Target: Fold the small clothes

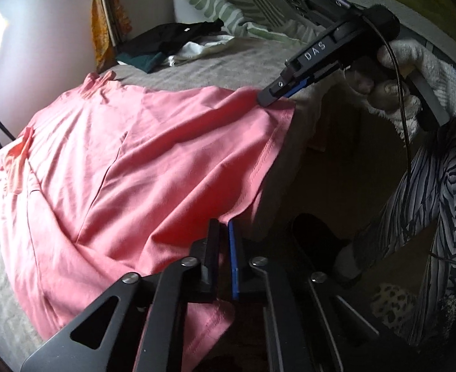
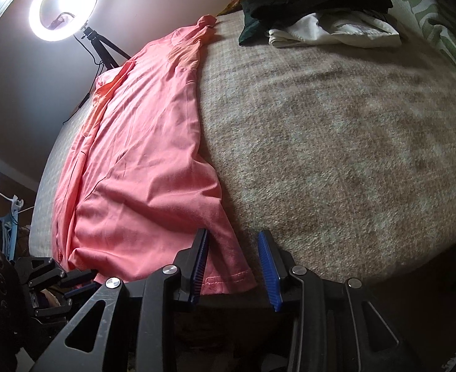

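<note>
The pink cotton T-shirt (image 1: 141, 161) is lying spread along the edge of the bed's grey-brown woven blanket (image 2: 336, 130), hem toward the person, and no fold is showing yet, so nearly all the folding is remaining. The left claw (image 1: 224, 232) is pinching the hem fabric, fingers closed tight. The right claw (image 2: 234, 257) is standing partly open around the other hem corner (cloth between the fingers, pads not pressing).
</note>
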A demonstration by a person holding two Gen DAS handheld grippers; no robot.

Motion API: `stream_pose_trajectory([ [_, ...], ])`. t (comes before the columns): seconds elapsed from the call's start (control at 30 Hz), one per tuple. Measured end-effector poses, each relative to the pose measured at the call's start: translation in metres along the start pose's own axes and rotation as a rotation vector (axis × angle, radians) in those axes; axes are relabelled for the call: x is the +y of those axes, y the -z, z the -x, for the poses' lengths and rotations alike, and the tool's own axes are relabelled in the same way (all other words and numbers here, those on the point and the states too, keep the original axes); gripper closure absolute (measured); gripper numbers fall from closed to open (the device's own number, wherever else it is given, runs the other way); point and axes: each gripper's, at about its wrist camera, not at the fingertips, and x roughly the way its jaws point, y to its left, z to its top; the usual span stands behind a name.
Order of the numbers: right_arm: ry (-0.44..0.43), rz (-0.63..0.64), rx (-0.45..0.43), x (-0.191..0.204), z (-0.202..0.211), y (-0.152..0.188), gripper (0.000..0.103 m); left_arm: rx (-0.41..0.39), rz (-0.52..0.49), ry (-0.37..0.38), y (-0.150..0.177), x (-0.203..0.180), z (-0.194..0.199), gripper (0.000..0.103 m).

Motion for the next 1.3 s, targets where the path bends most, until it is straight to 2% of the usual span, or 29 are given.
stream_pose_trajectory([
  [0.07,0.016,0.003,-0.002,0.001,0.000,0.000,0.073,-0.002,0.048,0.038,-0.001,0.007,0.001,0.103],
  [0.17,-0.027,-0.008,0.013,0.000,-0.001,0.001,0.101,-0.021,0.109,0.125,-0.002,0.010,0.010,0.103],
  [0.2,-0.046,-0.013,0.011,0.000,0.001,0.002,0.103,-0.028,0.109,0.144,-0.002,0.007,0.014,0.103],
  [0.3,-0.094,-0.012,-0.023,0.000,0.014,0.003,0.103,-0.031,0.070,0.177,0.000,-0.005,0.018,0.103],
  [0.4,-0.042,-0.026,-0.049,-0.006,0.022,0.002,0.103,0.005,0.047,0.167,0.004,-0.010,0.008,0.103],
  [0.5,-0.011,-0.015,0.009,-0.008,0.011,0.007,0.103,0.024,0.055,0.163,0.006,-0.009,0.006,0.103],
  [0.6,0.055,0.048,0.033,-0.001,0.006,0.010,0.103,0.002,0.076,0.153,0.003,-0.004,0.015,0.103],
  [0.7,0.032,0.009,0.021,-0.008,0.014,0.007,0.103,-0.027,0.115,0.153,-0.003,0.006,0.024,0.096],
  [0.77,-0.028,-0.032,0.007,-0.016,0.022,0.004,0.099,-0.050,0.126,0.134,-0.006,0.009,0.029,0.086],
  [0.83,-0.023,-0.057,-0.027,-0.021,0.030,0.000,0.094,-0.063,0.127,0.122,-0.009,0.013,0.032,0.086],
  [0.87,-0.035,-0.077,-0.045,-0.025,0.035,-0.002,0.079,-0.066,0.135,0.115,-0.009,0.016,0.034,0.086],
  [0.9,-0.049,-0.090,-0.058,-0.027,0.038,-0.004,0.072,-0.067,0.152,0.114,-0.010,0.019,0.035,0.086],
  [1.0,-0.086,-0.098,-0.102,-0.027,0.047,-0.012,0.072,-0.064,0.181,0.118,-0.015,0.023,0.033,0.085],
  [1.13,-0.108,-0.046,-0.164,-0.015,0.064,-0.033,0.069,-0.083,0.163,0.108,-0.031,0.010,0.029,0.060],
  [1.3,-0.118,0.032,-0.271,-0.005,0.087,-0.063,0.064,-0.126,0.121,0.122,-0.056,-0.016,0.019,0.058],
])
